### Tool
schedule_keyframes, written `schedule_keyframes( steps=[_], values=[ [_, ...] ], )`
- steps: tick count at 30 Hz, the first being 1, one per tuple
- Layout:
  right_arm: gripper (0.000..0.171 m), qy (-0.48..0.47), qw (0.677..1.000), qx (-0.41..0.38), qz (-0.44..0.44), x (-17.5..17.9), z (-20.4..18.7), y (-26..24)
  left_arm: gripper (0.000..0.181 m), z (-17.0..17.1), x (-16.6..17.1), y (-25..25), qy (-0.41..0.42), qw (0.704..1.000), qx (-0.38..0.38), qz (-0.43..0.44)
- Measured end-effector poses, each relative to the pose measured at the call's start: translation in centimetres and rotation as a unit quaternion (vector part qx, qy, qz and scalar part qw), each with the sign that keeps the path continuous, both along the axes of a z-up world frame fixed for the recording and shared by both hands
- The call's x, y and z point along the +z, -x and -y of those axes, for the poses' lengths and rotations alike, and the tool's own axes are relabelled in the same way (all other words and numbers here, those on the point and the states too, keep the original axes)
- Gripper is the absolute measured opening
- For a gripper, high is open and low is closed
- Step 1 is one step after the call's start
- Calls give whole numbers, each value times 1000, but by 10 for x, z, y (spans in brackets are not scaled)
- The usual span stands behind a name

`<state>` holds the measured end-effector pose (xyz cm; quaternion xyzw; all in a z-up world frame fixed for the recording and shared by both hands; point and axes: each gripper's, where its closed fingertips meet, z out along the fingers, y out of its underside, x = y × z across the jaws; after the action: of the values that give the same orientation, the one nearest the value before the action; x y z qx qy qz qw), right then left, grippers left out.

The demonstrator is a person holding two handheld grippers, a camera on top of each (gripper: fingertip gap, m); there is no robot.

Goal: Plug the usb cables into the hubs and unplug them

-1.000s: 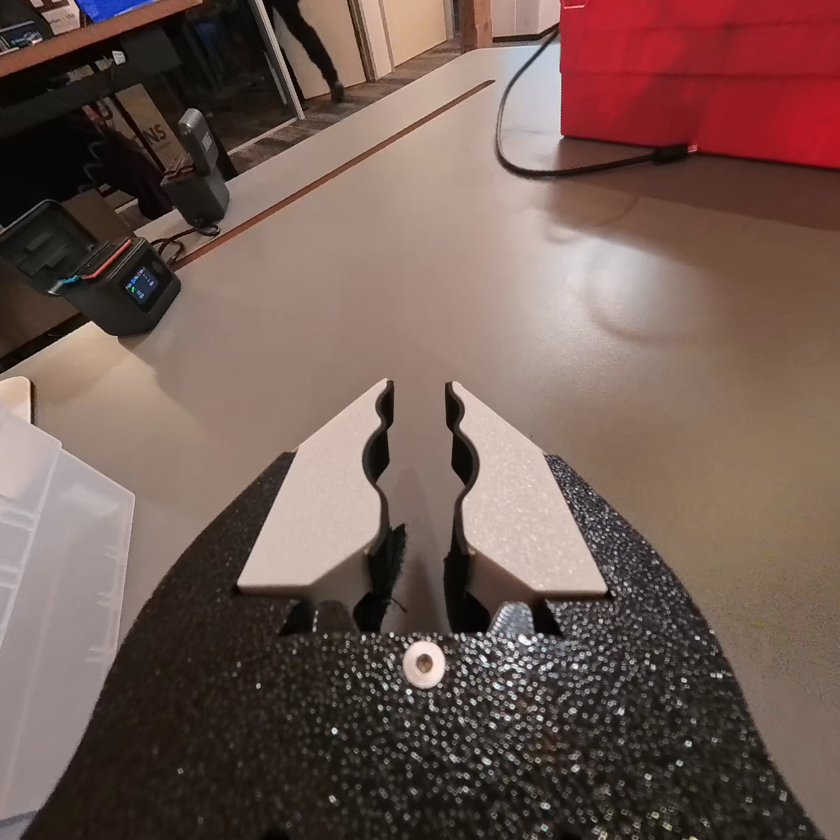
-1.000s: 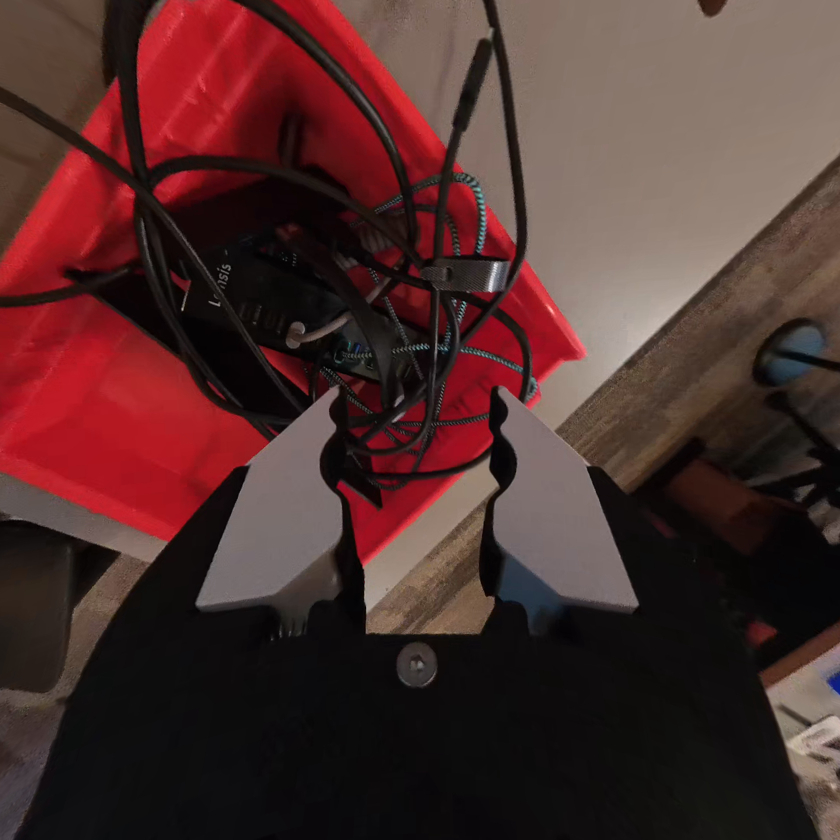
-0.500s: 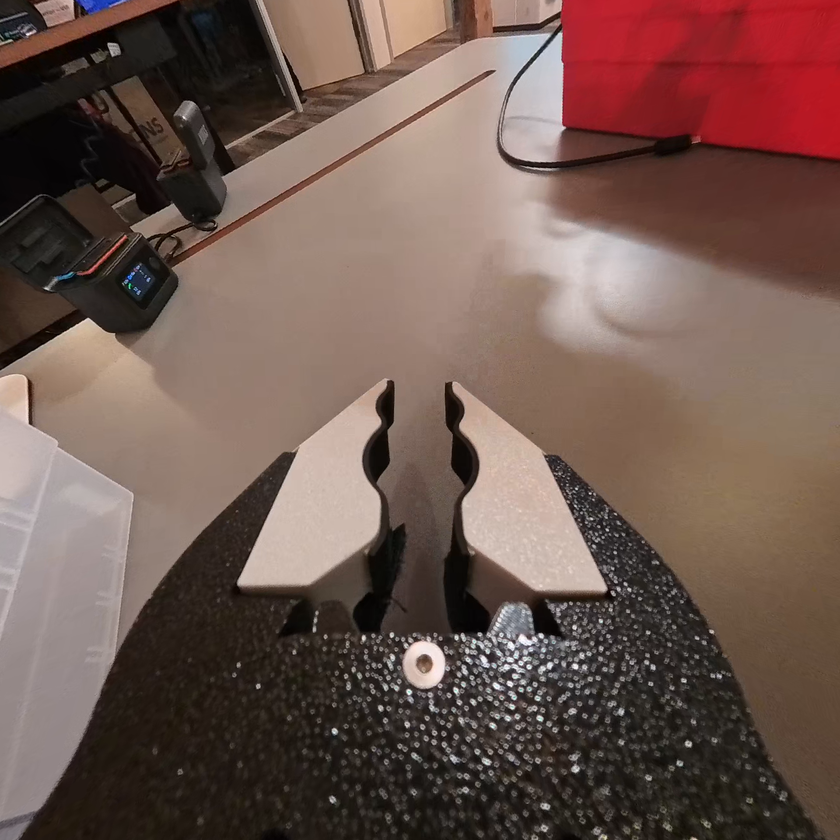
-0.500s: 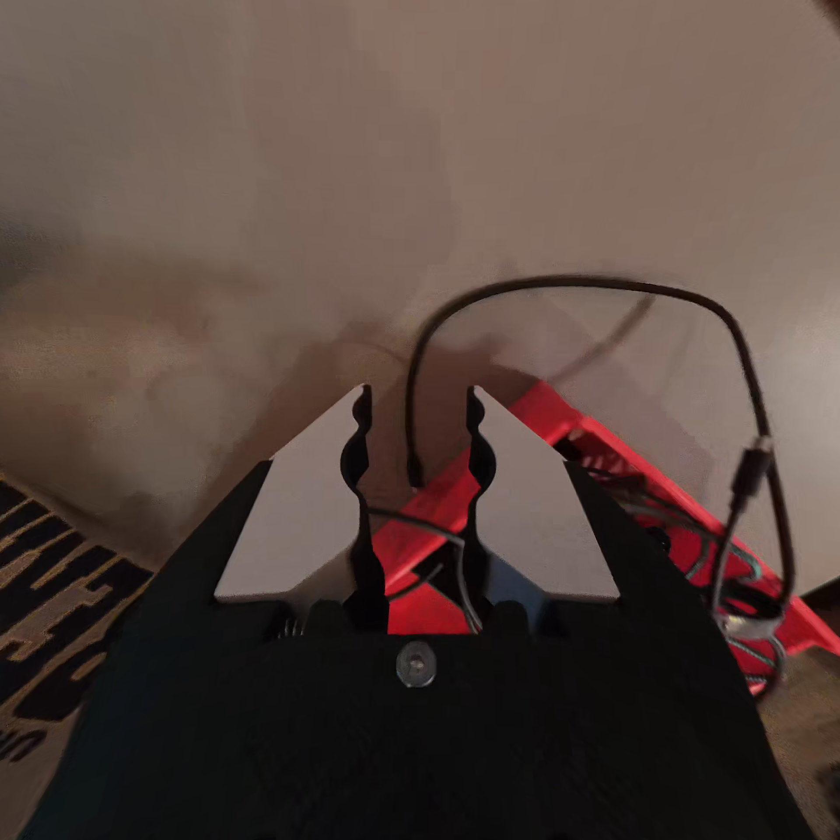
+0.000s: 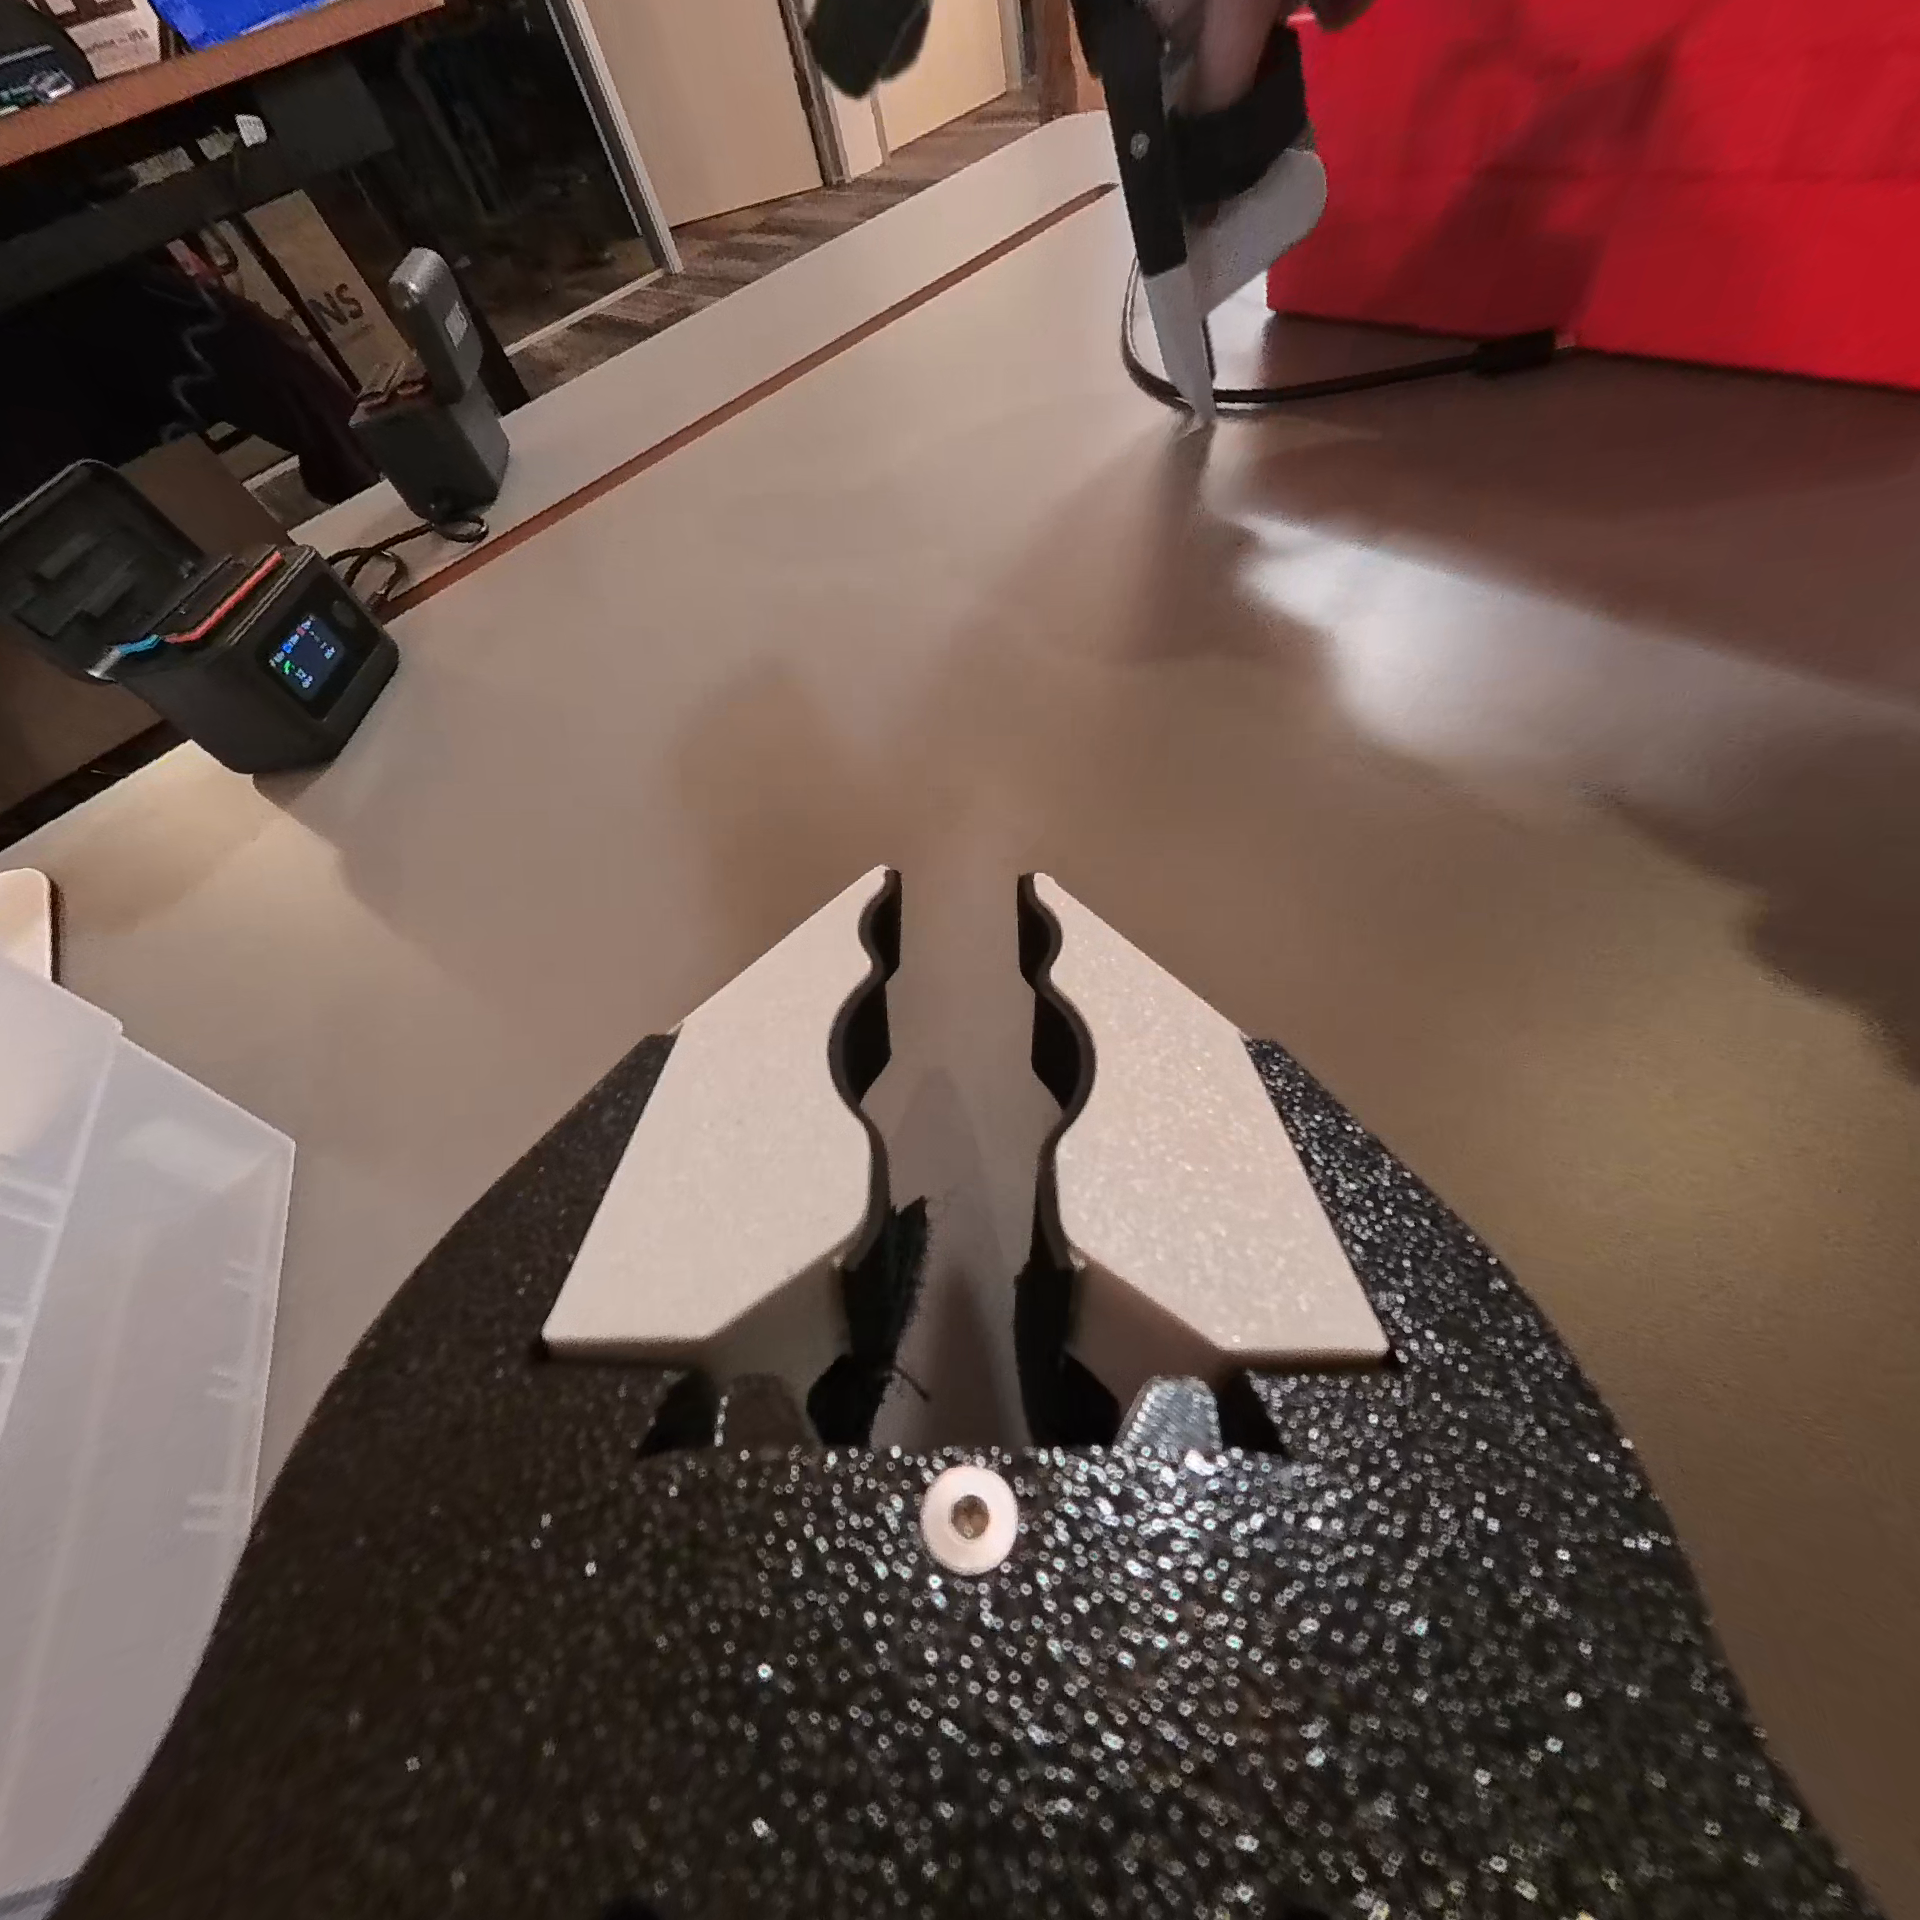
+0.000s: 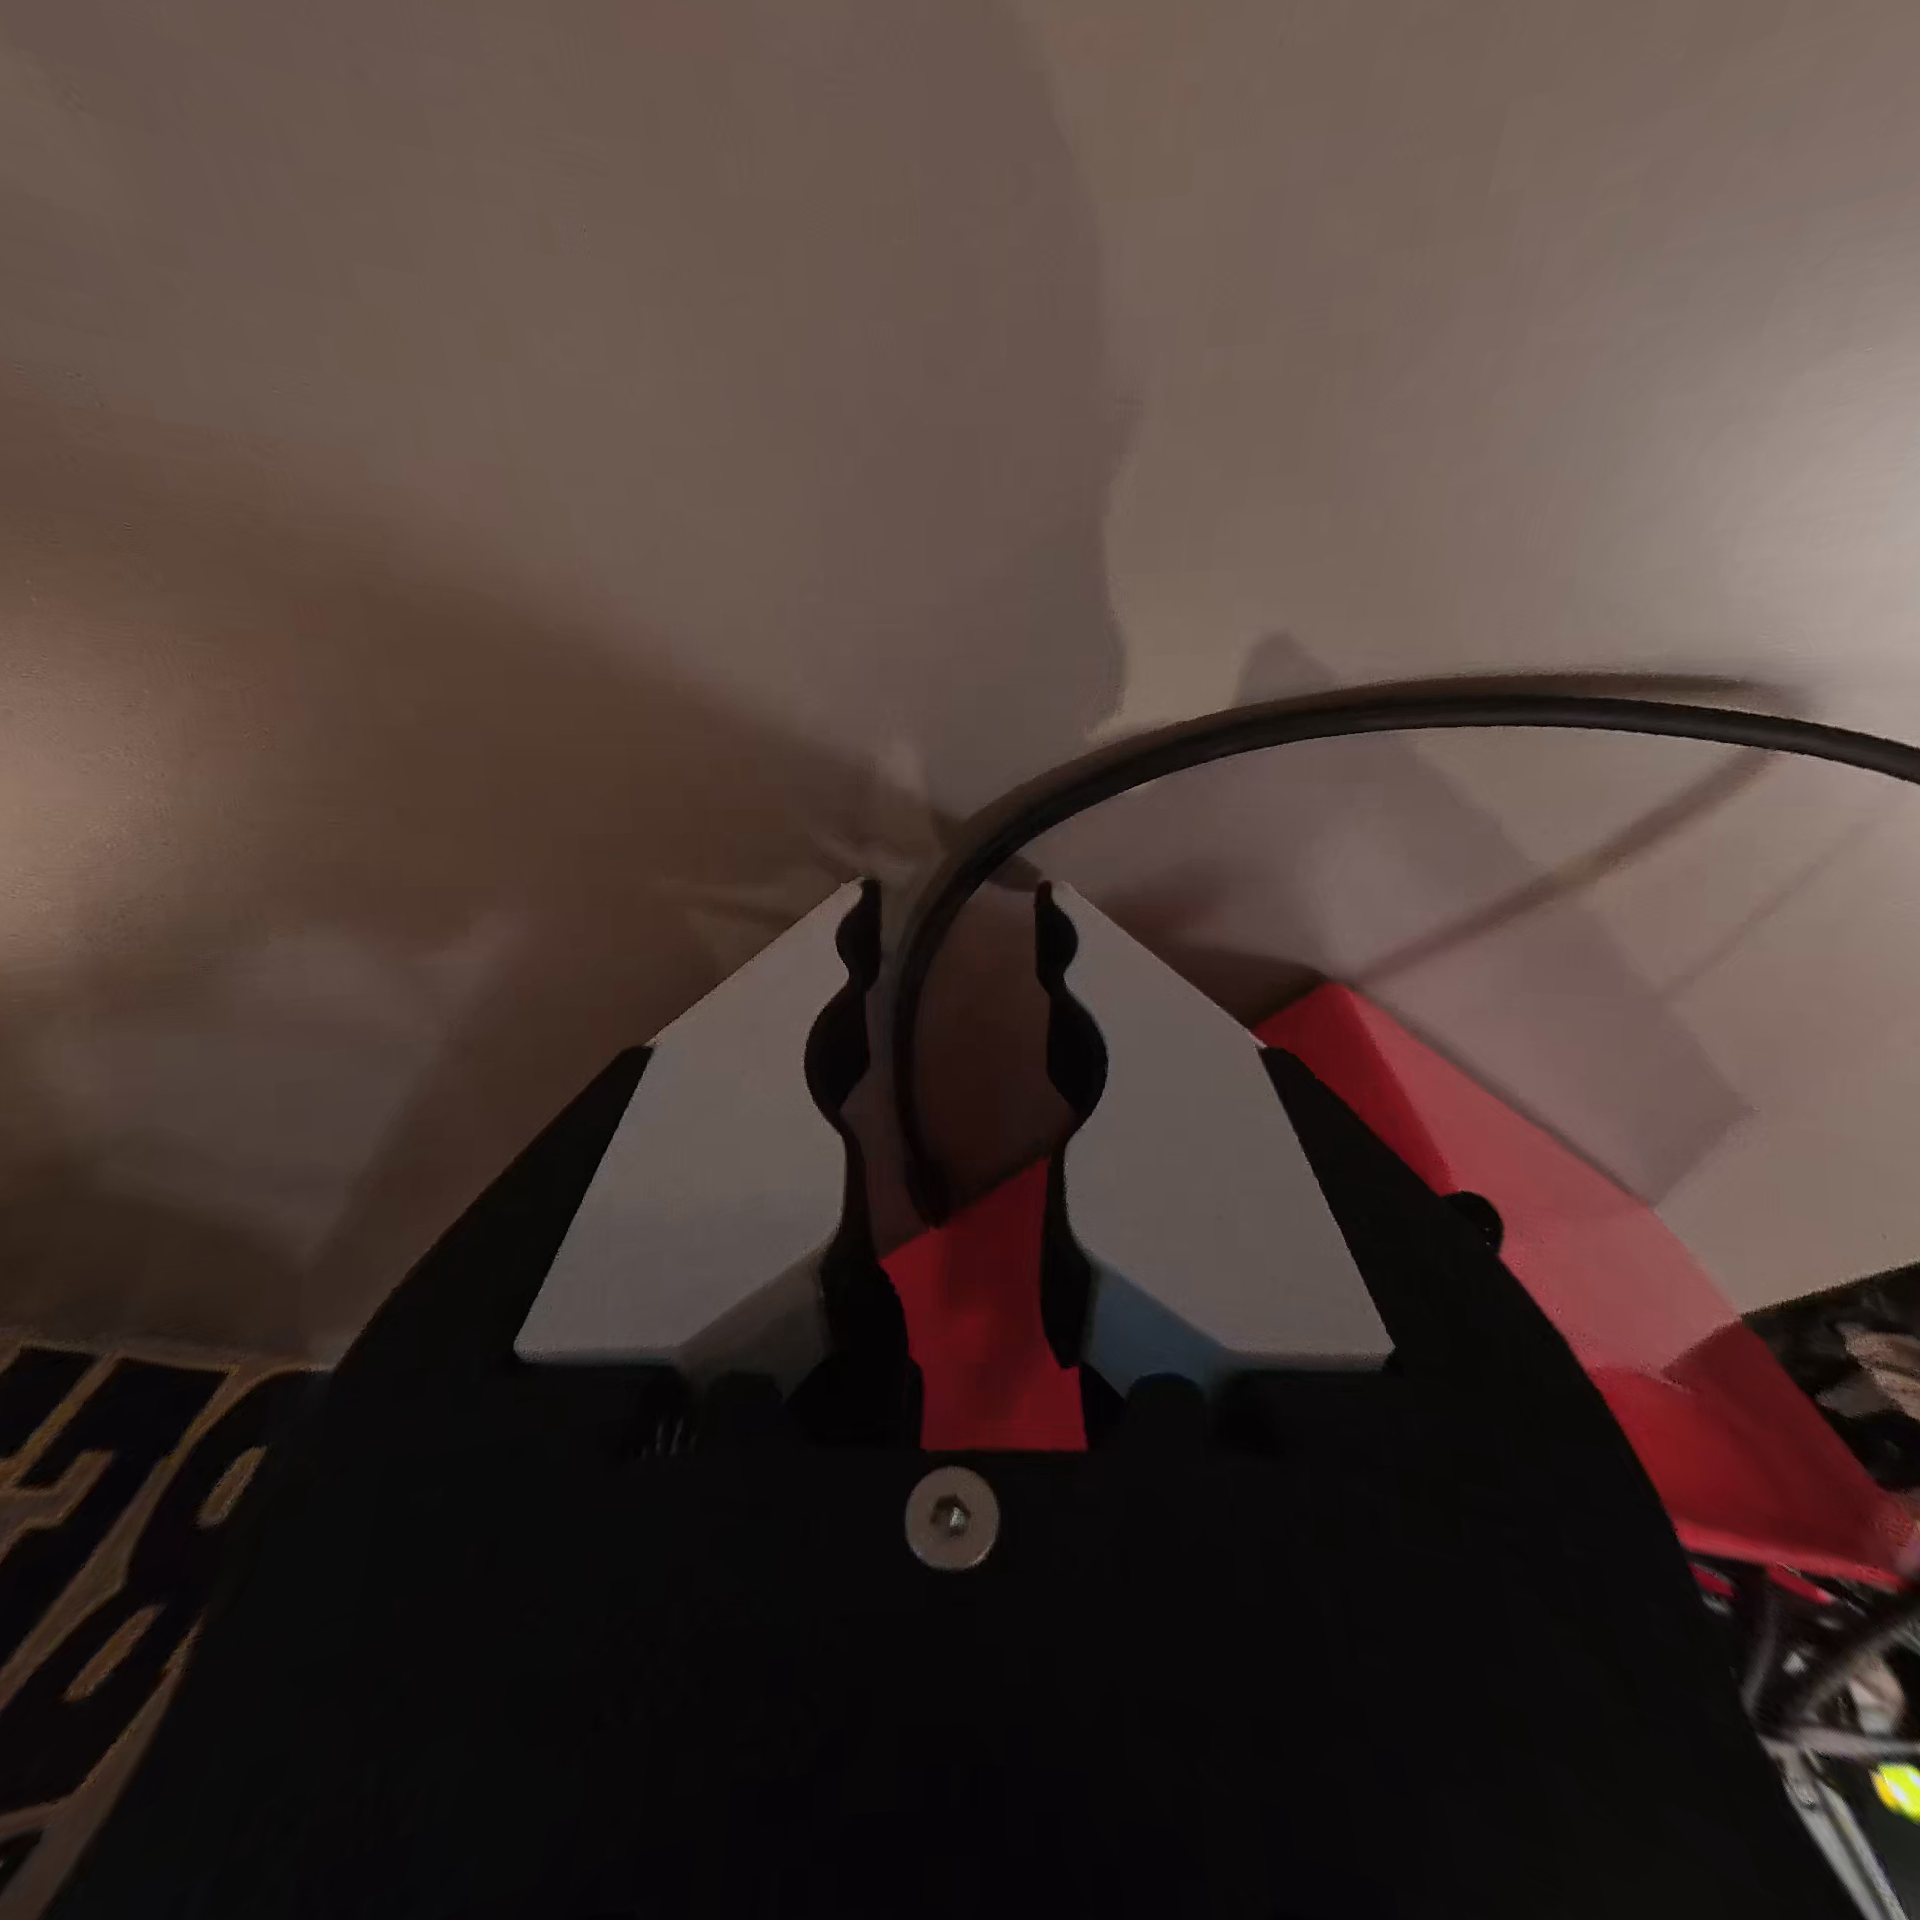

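While both views are partly motion-blurred, the entries below hold:

Left gripper (image 5: 958, 883): held low and level over the grey table (image 5: 727, 644), pointing along it; jaws a narrow gap apart, nothing between them.

Right gripper (image 6: 954, 888): tipped steeply down, fingertips at or just above the table surface; in the left wrist view it shows far ahead (image 5: 1195, 390), coming down from above beside the red bin (image 5: 1662, 177). Jaws apart, not clamped.

Black USB cable (image 6: 1299, 717): arcs in from the right edge and curves down between the right gripper's fingers; contact with either finger cannot be told because of blur. In the left wrist view it lies on the table by the bin, with its plug (image 5: 1512, 353) at the bin's base.

Red bin, right wrist view (image 6: 1507, 1195): just behind and right of the fingers; more cables (image 6: 1808, 1683) inside at lower right. Hubs: cannot be made out.

Left side of table: black charging case (image 5: 239, 665) with lid open and small lit screen; upright grey device (image 5: 436, 405) behind it; clear plastic box (image 5: 114, 1299) at near left edge.
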<state>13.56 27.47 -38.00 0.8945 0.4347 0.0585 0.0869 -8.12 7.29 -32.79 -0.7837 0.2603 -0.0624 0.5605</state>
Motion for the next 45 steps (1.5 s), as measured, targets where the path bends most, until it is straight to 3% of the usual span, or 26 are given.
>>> schedule_keyframes(
  steps=[4, 8, 12, 17, 21, 25, 29, 36, 41, 45],
  values=[
    [6, 14, 1000, 10, -22, -2, 4, 4, 20, 0, 1, 0, -1, 1000, 0, 0],
    [5, 0, 997, 75, -31, 11, 8, 5, 20, 1, 0, 1, 0, 1000, 0, 0],
    [3, -86, 977, 149, -124, 78, 12, 25, 21, 2, 0, 1, 0, 1000, -1, 2],
    [2, -238, 930, 194, -204, 176, 7, 2, 20, 2, -1, 1, 2, 1000, -2, -1],
    [2, -295, 912, 172, -226, 225, 6, -46, 20, 2, -2, 1, 3, 1000, -2, -4],
    [3, -285, 909, 122, -277, 247, 14, -81, 21, 2, -3, 1, 5, 1000, -1, -5],
    [2, -213, 933, 64, -284, 226, 22, -120, 20, 2, -4, 2, 7, 1000, 1, -8],
    [3, -174, 975, 78, -118, 143, 11, -184, 20, 2, -5, 2, 8, 1000, 2, -12],
    [3, -164, 970, 128, -126, 104, 14, -150, 20, 1, -6, 3, 8, 1000, 5, -15],
    [8, -154, 972, 124, -125, 86, 18, -141, 20, 1, -6, 4, 6, 1000, 10, -19]
  ],
)
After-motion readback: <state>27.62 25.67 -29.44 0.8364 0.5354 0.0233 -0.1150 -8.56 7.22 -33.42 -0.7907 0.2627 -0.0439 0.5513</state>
